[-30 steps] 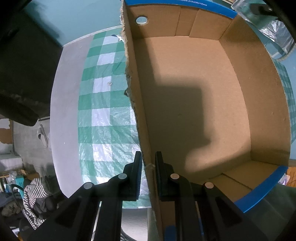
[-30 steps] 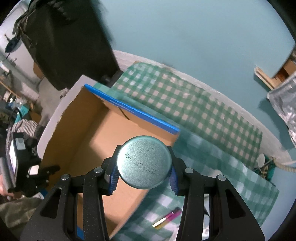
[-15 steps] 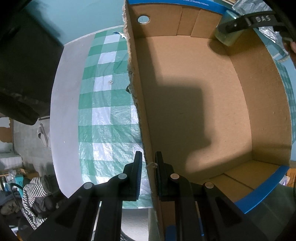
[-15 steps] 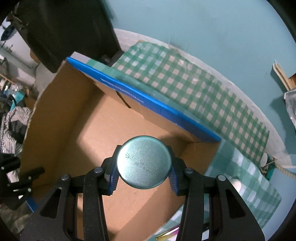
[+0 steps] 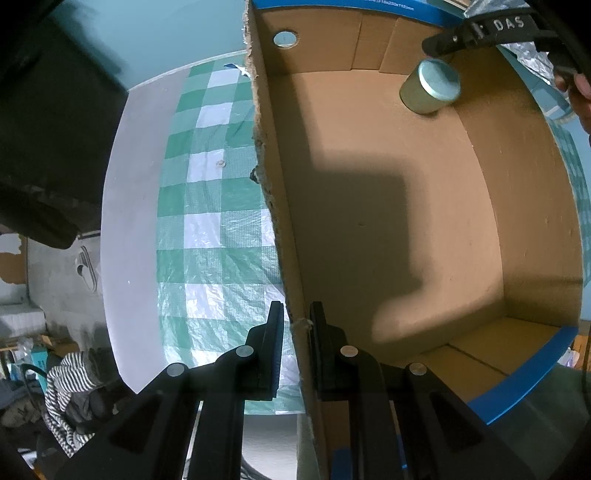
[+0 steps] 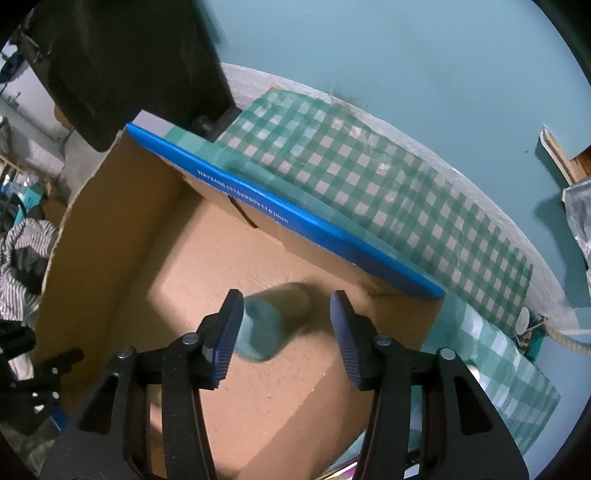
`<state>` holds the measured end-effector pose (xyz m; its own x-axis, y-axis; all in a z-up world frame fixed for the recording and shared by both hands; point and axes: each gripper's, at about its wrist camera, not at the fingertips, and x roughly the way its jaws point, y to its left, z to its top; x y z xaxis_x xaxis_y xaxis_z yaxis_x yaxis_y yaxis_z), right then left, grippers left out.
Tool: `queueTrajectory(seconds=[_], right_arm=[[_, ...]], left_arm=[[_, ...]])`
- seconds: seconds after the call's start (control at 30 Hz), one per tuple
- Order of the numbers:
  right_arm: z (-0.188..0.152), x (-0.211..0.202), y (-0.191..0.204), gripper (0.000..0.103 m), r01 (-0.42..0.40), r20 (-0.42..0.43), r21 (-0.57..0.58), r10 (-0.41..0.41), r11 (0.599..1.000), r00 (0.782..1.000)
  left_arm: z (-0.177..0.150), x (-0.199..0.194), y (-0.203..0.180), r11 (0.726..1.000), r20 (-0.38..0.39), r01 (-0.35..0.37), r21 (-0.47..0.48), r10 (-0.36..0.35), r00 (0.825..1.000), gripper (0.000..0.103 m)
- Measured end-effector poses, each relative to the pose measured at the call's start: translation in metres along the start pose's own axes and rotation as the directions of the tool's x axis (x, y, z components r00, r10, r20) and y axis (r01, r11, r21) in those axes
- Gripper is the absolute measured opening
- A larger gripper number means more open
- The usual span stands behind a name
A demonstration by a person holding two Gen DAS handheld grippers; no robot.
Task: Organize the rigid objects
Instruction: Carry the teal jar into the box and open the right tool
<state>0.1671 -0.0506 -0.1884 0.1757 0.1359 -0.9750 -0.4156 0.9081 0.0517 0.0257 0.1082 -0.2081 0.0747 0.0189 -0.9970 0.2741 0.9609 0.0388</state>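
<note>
From the left wrist view, the left gripper (image 5: pixel 296 325) is clamped tight on the near side wall of the cardboard box (image 5: pixel 524 206), one finger outside over the green checked cloth (image 5: pixel 207 229) and the other inside. Deep in the box, in the far corner by its blue-edged wall, sits a small round tin (image 5: pixel 430 86), tilted on the floor. The right gripper (image 5: pixel 480 29) hangs just above that tin, clear of it.

From the right wrist view, the right gripper (image 6: pixel 286 325) has just been opening; its blue pads (image 6: pixel 229 332) stand apart with the tin (image 6: pixel 275 325), blurred, lying between them on the box (image 6: pixel 107 236) floor and gripped by neither pad. The checked cloth (image 6: pixel 369 177) spreads beyond the box's far blue edge.
</note>
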Motion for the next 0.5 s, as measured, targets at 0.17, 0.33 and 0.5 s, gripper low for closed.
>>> queueTrajectory(seconds=[0.17, 0.33, 0.5], right_arm=[[0.001, -0.014, -0.002, 0.057, -0.016, 0.019, 0.011, 0.016, 1.0, 1.0], [0.0, -0.036, -0.006, 0.059, -0.026, 0.049, 0.033, 0.025, 0.999, 0.999], [-0.004, -0.058, -0.013, 0.063, -0.023, 0.071, 0.054, 0.019, 0.998, 0.997]], left_arm=[[0.001, 0.001, 0.004, 1.0, -0.001, 0.002, -0.006, -0.002, 1.0, 0.014], [0.0, 0.003, 0.003, 1.0, -0.001, -0.001, -0.004, 0.001, 1.0, 0.014], [0.001, 0.002, 0.002, 1.0, -0.003, 0.006, -0.008, -0.006, 1.0, 0.014]])
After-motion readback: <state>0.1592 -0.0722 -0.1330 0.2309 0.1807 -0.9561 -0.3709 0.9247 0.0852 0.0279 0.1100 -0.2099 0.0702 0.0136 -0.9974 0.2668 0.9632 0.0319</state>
